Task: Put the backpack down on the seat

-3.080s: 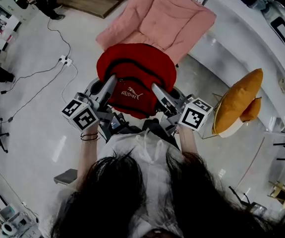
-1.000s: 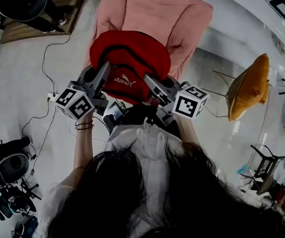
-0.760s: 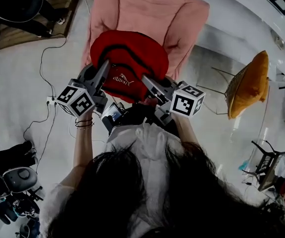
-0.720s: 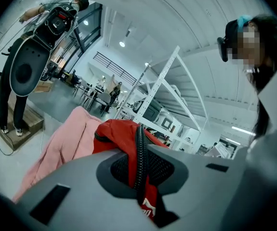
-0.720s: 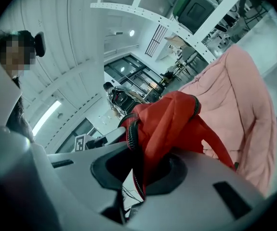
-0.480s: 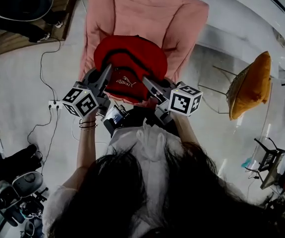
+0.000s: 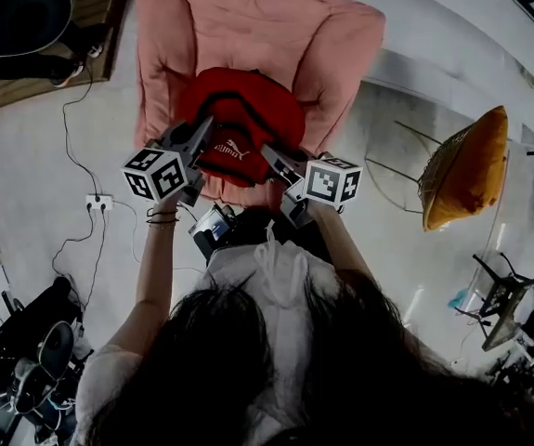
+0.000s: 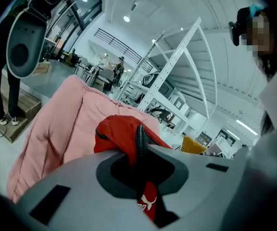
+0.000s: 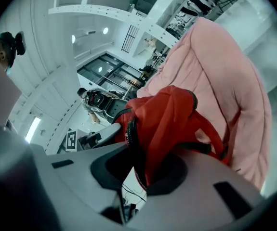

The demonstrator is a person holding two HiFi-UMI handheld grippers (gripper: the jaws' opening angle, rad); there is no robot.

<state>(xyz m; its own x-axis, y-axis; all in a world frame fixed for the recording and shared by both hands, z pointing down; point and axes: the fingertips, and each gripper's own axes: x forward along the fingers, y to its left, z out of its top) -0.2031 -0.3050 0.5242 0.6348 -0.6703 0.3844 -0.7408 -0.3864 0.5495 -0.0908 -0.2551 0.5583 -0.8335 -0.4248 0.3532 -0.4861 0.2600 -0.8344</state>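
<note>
A red backpack (image 7: 240,119) with black zips and a white logo hangs over the seat of a pink armchair (image 7: 248,28). My left gripper (image 7: 203,136) is shut on the bag's left side. My right gripper (image 7: 268,154) is shut on its right side. In the left gripper view the red backpack (image 8: 121,136) fabric and a black zip run up out of the closed jaws, with the pink armchair (image 8: 66,124) behind. The right gripper view shows the red backpack (image 9: 169,117) bunched in the jaws, beside the pink armchair (image 9: 225,85). Whether the bag touches the seat is hidden.
An orange cushion lies on a wire chair (image 7: 462,165) at the right. A white counter (image 7: 452,54) runs along the back right. Cables and a power strip (image 7: 97,201) lie on the floor at the left, with dark equipment (image 7: 16,12) at the top left.
The armchair has come closer and now lies straight under the backpack. Both grippers have carried the bag forward over the seat and kept their hold.
</note>
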